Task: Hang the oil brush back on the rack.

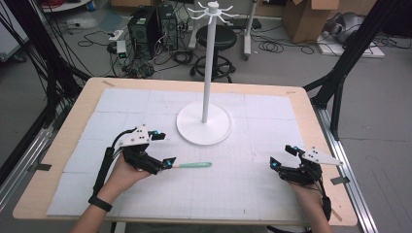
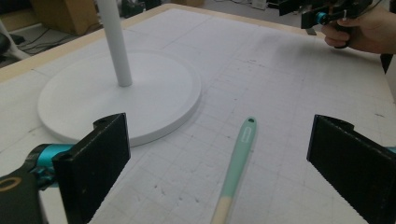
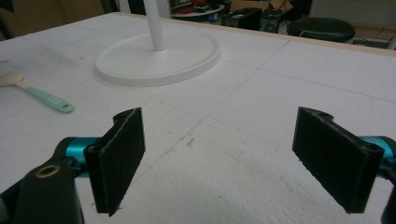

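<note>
Both grippers black w/ teal fittings & grey triangular top plates. Left gripper (image 1: 156, 149): black cable along forearm, brass-ringed hole on body. Right gripper (image 1: 284, 156): same build. Jaw pads flat, black, textured. Black band on left wrist (image 1: 100, 203).

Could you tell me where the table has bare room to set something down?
The mat is bare between the right gripper and the brush, and across the far corners either side of the stand's base. It is crowded only near the left gripper, where the brush lies between its open fingers.
</note>
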Tool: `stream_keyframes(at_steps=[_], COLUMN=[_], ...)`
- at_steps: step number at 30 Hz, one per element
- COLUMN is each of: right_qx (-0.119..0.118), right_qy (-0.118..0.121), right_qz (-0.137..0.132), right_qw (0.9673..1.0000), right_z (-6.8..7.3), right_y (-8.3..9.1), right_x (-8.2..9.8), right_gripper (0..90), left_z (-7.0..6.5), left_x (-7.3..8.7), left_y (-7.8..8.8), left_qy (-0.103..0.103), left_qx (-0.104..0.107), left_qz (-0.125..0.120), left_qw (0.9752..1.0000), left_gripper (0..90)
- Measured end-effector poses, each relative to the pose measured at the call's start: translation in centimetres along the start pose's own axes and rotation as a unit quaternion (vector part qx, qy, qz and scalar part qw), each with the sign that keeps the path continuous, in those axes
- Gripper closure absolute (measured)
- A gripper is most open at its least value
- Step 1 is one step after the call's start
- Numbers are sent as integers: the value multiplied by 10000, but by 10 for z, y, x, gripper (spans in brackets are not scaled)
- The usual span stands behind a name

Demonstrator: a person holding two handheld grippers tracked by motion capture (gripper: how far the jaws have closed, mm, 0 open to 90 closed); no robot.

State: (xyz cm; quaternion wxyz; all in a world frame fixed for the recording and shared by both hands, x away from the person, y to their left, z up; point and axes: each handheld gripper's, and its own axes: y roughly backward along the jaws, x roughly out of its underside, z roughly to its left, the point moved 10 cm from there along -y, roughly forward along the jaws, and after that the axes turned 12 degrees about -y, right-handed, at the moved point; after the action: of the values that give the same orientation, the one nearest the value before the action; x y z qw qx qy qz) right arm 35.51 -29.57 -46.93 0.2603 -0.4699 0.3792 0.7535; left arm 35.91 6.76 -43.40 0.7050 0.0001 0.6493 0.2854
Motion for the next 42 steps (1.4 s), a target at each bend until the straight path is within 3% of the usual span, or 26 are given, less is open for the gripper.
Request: stream_keyframes(at_steps=[7, 12, 20, 34, 42], right_qx=[-16, -21, -26, -51, -60], right_qy=[-7, 3, 23, 3, -1], right_qz=[9, 9, 1, -8, 2], right_qw=[10000, 10000, 10000, 10000, 10000], right_z=[1, 1, 1, 1, 1], right_y=[0, -1, -1, -1, -1], right_x=[0, 0, 0, 0, 0], right_gripper=[165, 165, 165, 165, 165], left_z=[-5, -9, -12, -20, -22], left_x=[5, 9, 22, 45, 50], left_y=[-20, -35, -49, -59, -59], left_qy=[-51, -212, -226, -362, -431], left_qx=[157, 239, 369, 629, 756], left_qz=[311, 599, 893, 1440, 1570], left_qw=[9994, 9977, 9951, 9869, 9838], left_gripper=[66, 66, 117, 361, 535])
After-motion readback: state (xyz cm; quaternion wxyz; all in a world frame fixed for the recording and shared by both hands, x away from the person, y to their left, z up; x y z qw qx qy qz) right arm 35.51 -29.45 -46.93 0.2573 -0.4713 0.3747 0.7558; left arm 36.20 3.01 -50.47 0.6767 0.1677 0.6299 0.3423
